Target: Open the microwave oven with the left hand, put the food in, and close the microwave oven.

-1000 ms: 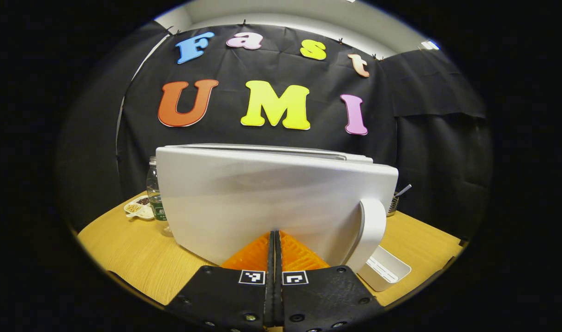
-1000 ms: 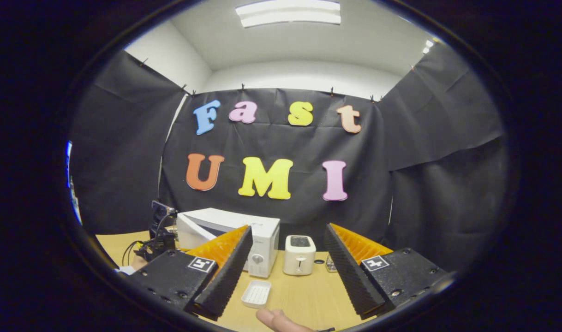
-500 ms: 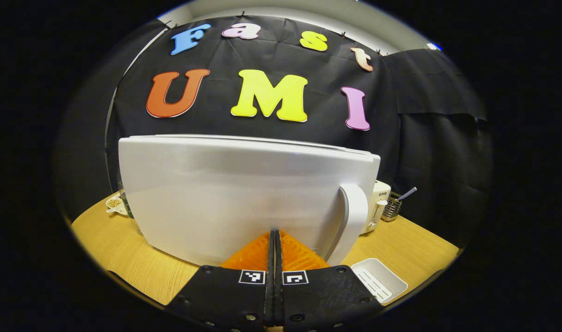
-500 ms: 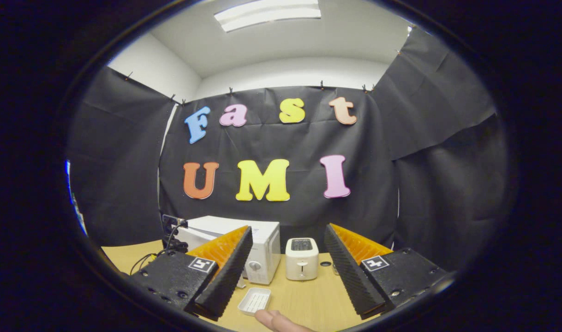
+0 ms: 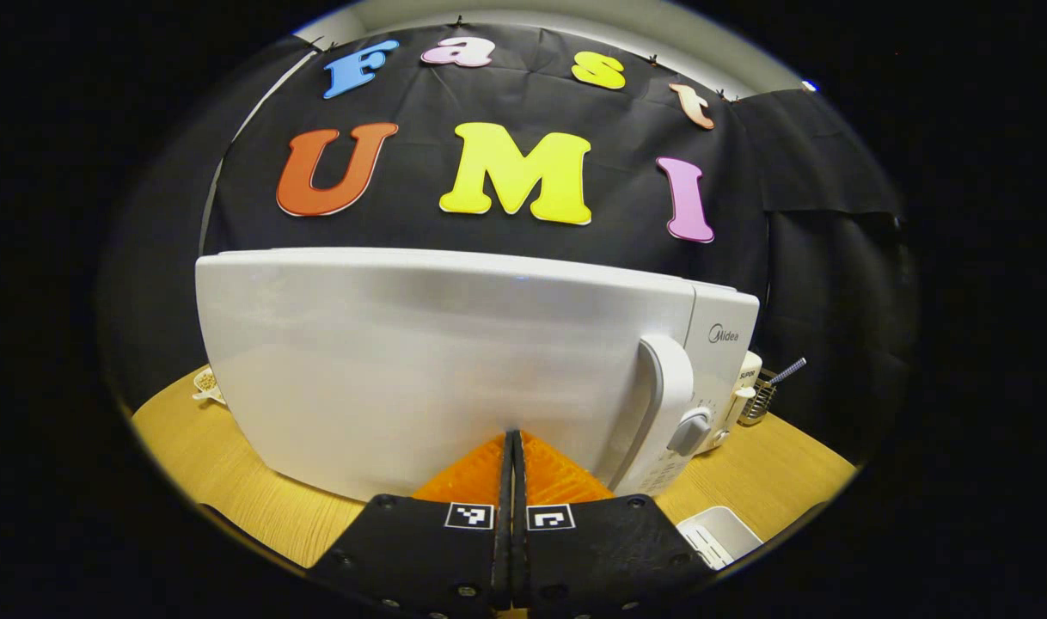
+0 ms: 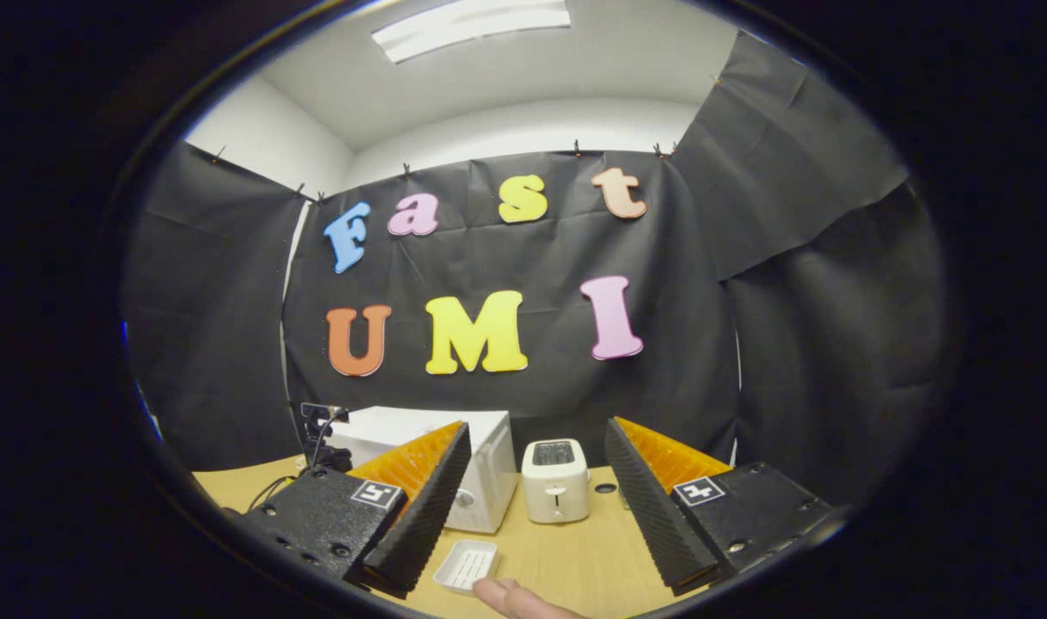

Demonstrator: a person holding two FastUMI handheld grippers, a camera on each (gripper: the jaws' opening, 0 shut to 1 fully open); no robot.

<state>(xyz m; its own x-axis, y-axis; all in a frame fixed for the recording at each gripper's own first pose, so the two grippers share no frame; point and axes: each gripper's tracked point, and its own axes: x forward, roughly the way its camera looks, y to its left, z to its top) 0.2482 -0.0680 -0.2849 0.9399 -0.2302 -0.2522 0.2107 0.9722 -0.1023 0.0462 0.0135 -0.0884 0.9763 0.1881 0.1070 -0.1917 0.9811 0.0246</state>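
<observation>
Pressing the door home is the step in hand, so work from the left of the left gripper view across. At the far left, on the light wooden tabletop (image 5: 231,481), a small white dish of grains (image 5: 205,384) peeks out from behind the white box-shaped microwave oven (image 5: 455,361). Your left gripper (image 5: 512,443) has its fingers closed flat together with nothing between them, and its tips sit against the lower middle of the smooth white microwave door (image 5: 403,370). The door looks nearly flush with the control panel beside it, though the fisheye bend makes the last gap hard to judge. Push straight and steadily through the closed tips, low on the door, until you feel the latch catch; do not shove sideways, or the oven may slide on the table. Further right is the curved white door handle (image 5: 665,378), then the small white ribbed tray (image 5: 717,537) lying on the table, near the oven's right corner. The food is not visible; it is presumably inside. In the right gripper view, your right gripper (image 6: 536,503) is held wide and empty, well apart from the oven, with a white two-slot toaster (image 6: 555,481) beyond it.
</observation>
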